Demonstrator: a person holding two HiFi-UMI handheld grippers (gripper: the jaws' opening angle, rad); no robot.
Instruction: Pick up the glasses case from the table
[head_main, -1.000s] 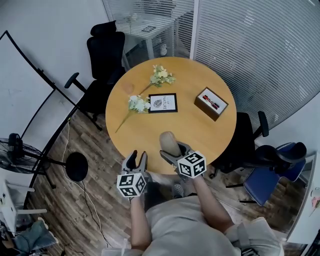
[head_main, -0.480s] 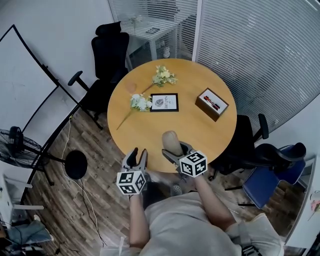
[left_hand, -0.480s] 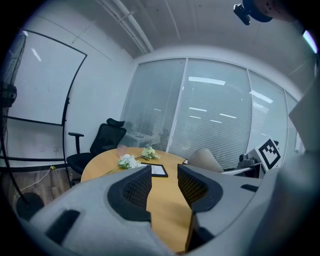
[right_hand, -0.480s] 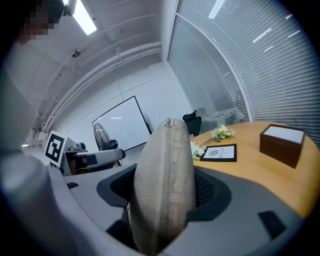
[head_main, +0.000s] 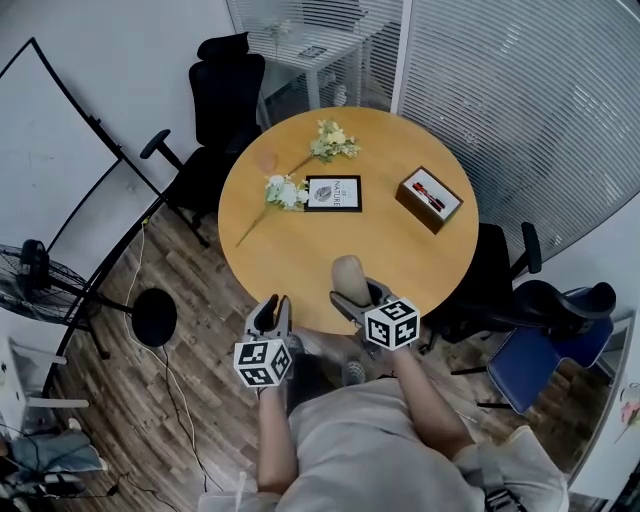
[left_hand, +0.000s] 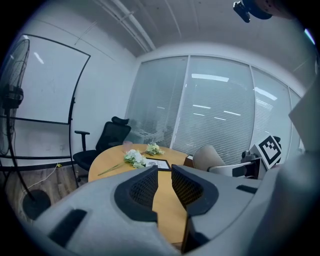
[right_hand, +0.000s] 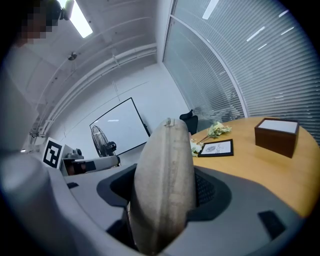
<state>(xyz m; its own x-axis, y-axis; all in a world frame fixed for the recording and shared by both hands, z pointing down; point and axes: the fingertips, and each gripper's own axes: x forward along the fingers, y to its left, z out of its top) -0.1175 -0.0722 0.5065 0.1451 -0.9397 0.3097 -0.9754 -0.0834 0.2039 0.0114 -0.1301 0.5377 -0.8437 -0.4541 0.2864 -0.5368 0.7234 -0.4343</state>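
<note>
The glasses case, a beige fabric-covered shell, stands on end between the fingers of the right gripper, which are spread wide and pressed against its two broad sides; its rounded top rises well above the finger pads; in the head view it sits over the near edge of the desk, just in front of the person, and the left gripper view shows it held up off the wood. The left gripper hangs beside it, just off the desk's rim on the person's left; its fingers have just been closing and now leave only a narrow slot, with nothing between them but a strip of desk seen beyond. Farther across the round wooden top lies a black-framed card near the middle; a sprig of white flowers touches its left side, and a second sprig lies beyond it; a dark wooden box sits apart to the right. A black office chair stands at the far left of the desk; a blue chair stands at the right; a standing fan is on the plank floor at the left.
</note>
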